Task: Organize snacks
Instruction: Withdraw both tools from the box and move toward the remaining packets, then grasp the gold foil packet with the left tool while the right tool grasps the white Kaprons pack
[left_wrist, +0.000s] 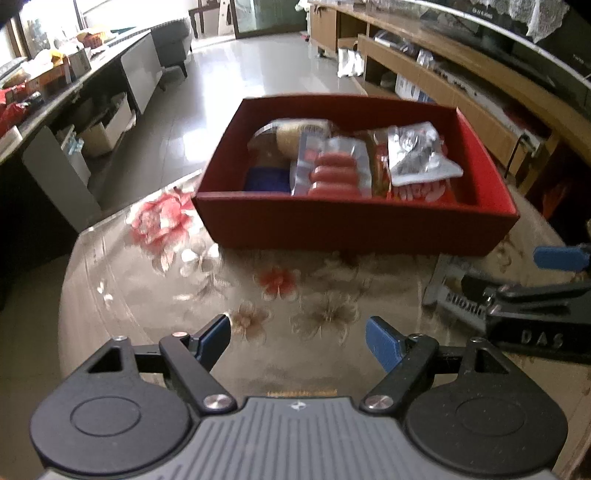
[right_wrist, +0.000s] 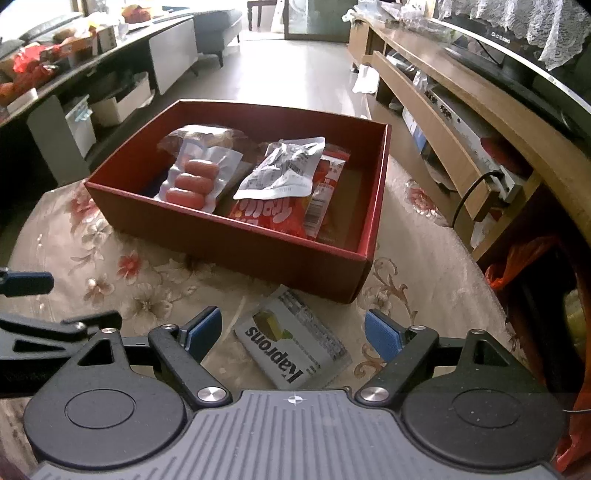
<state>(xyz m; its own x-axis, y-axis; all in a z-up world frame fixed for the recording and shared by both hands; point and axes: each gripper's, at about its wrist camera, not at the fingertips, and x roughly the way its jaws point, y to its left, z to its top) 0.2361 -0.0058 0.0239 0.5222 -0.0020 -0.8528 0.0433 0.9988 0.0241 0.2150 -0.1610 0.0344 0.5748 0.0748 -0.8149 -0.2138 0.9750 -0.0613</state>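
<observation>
Mostly done: several snack packs already lie in the red box (right_wrist: 236, 243) mid-frame; one grey packet (right_wrist: 291, 341) remains on the table at lower centre between the right gripper (right_wrist: 291, 332)'s wide-open, empty jaws; left gripper (left_wrist: 299, 338) equally spread and empty

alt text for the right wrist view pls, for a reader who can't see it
The open right gripper hovers over a grey snack packet lying on a floral tablecloth, just in front of a red box. The box holds a sausage pack, a silver pouch and a red candy bag.
</observation>
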